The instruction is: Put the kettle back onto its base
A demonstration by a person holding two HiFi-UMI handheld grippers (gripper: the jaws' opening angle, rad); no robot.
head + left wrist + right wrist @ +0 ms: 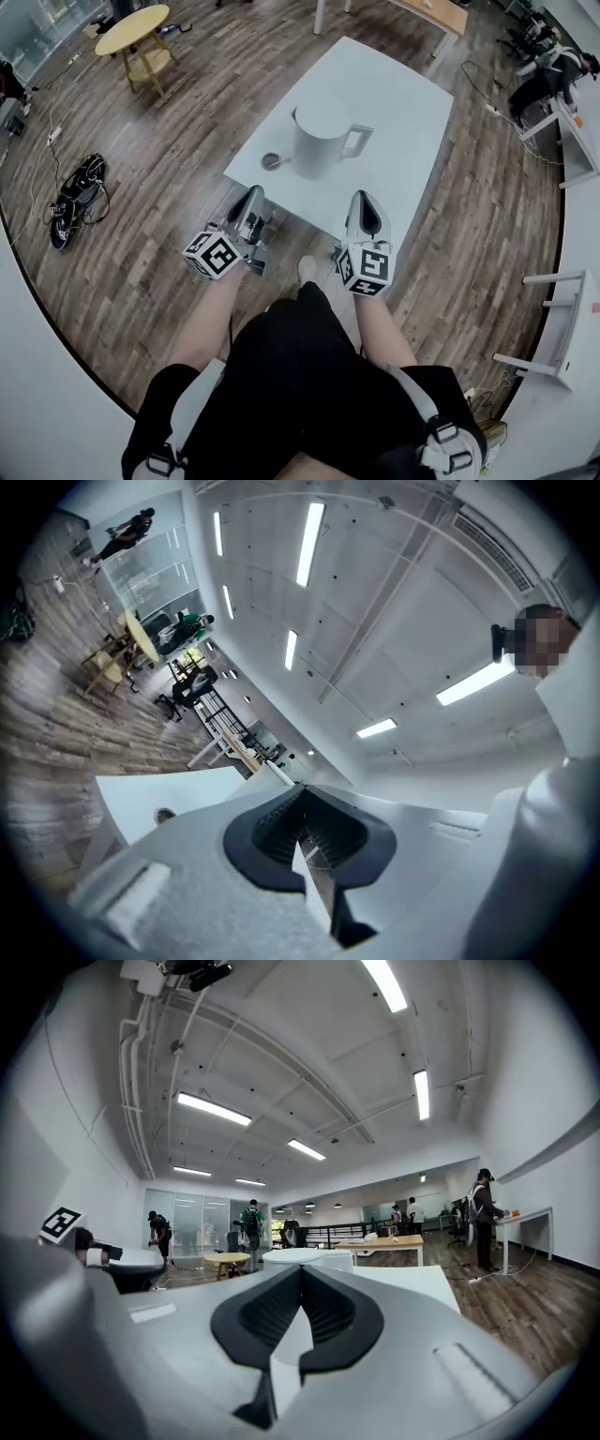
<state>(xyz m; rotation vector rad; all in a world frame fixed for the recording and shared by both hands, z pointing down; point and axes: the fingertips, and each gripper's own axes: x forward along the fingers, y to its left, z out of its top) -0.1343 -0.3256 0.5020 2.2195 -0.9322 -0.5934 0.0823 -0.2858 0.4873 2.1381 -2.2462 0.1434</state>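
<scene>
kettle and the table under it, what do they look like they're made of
Kettle: probably plastic or coated metal, matte off-white; the body shows soft, even shading and no sharp reflections.
Table: likely laminate or painted board, smooth white; the top is uniform with no grain, unlike the wood-look plank floor around it.

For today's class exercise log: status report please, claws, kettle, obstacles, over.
Left claw shut, empty. Right claw shut, empty. Kettle upright on table, beside base, not on it. Nothing in the way.

The kettle (319,141) stands on the table (403,103), right of its base (272,161).
</scene>
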